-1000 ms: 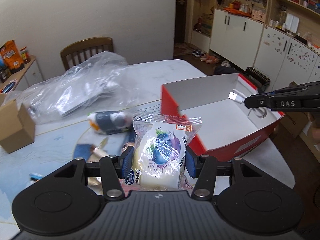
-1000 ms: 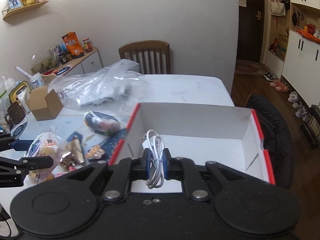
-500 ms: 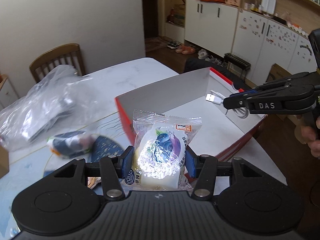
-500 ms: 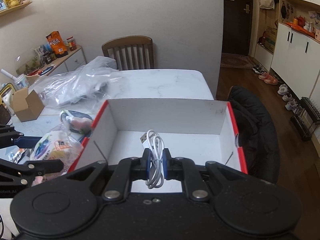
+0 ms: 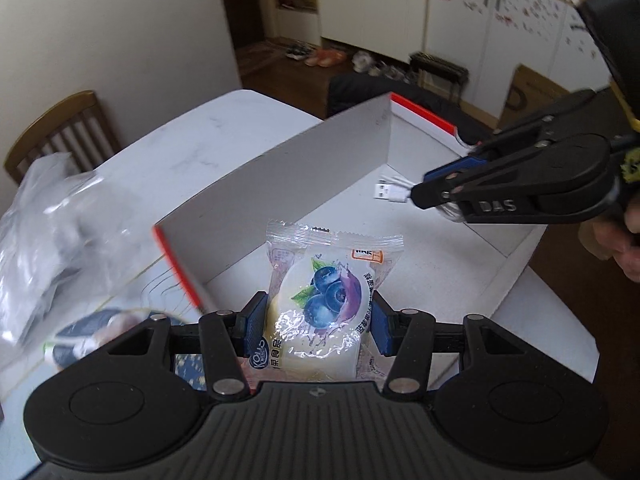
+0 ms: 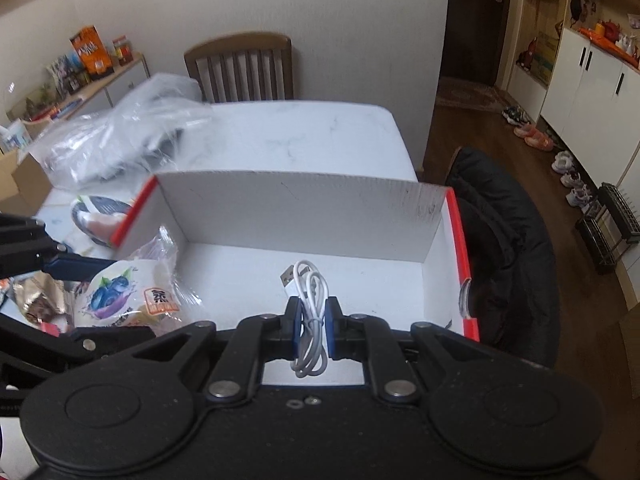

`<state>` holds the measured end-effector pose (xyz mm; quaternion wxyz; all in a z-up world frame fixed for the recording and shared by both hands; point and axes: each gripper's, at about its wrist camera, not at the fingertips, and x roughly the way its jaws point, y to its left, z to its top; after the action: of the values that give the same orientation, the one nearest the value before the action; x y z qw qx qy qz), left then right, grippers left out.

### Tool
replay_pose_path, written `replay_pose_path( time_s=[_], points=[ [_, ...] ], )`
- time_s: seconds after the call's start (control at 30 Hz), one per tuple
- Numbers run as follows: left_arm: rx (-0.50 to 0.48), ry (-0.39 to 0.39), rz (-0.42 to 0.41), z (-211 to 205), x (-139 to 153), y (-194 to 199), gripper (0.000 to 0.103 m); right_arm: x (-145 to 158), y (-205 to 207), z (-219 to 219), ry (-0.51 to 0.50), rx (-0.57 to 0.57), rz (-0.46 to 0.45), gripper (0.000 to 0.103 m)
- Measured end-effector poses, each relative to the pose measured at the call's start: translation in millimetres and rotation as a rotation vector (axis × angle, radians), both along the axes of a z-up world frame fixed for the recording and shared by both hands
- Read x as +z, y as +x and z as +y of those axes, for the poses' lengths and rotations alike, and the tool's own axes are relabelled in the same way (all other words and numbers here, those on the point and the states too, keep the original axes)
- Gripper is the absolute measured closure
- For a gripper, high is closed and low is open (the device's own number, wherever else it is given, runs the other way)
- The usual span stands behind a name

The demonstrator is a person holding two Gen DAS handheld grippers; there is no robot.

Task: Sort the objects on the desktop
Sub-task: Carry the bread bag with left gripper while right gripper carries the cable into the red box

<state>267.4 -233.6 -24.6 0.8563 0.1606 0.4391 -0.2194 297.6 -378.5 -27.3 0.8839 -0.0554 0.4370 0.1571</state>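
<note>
Claw work is shared here: the left claw (image 5: 316, 326) is closed on a blueberry bread packet (image 5: 330, 304), clamped across its lower half by the blue pads so that the sealed top edge stands free above them. The packet is held over the near corner of a red-edged box (image 5: 280, 184), presumably so that it can be dropped inside with the other sorted things. On its clear wrapper a blueberry picture, a "Kollo"-like logo and some Chinese characters can be made out, though the print is too glossy to be read with certainty.

A coiled white USB cable (image 6: 308, 304) is pinched in the right claw (image 6: 310, 328), gripped across the middle of the coil so that the loops are kept together; it is held above the white floor of the box, the plug end pointing away. "DAS" is printed on the side of that claw.

Beyond the box, a crumpled clear plastic bag (image 6: 132, 136) and further snack packets (image 6: 36, 296) are left on the desk (image 6: 304, 136).
</note>
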Motion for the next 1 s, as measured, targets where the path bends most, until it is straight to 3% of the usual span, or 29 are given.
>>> replay_pose_path(
  time_s=[0.3, 1.0],
  points=[
    [-0.030, 0.027, 0.059, -29, -25, 22, 0.052, -22, 27, -3, -0.034, 0.014, 0.062, 0.092],
    [-0.023, 0.126, 0.200, -43, -69, 51, 0.052, -64, 66, 7, -0.072, 0.039, 0.226, 0.092]
  ],
)
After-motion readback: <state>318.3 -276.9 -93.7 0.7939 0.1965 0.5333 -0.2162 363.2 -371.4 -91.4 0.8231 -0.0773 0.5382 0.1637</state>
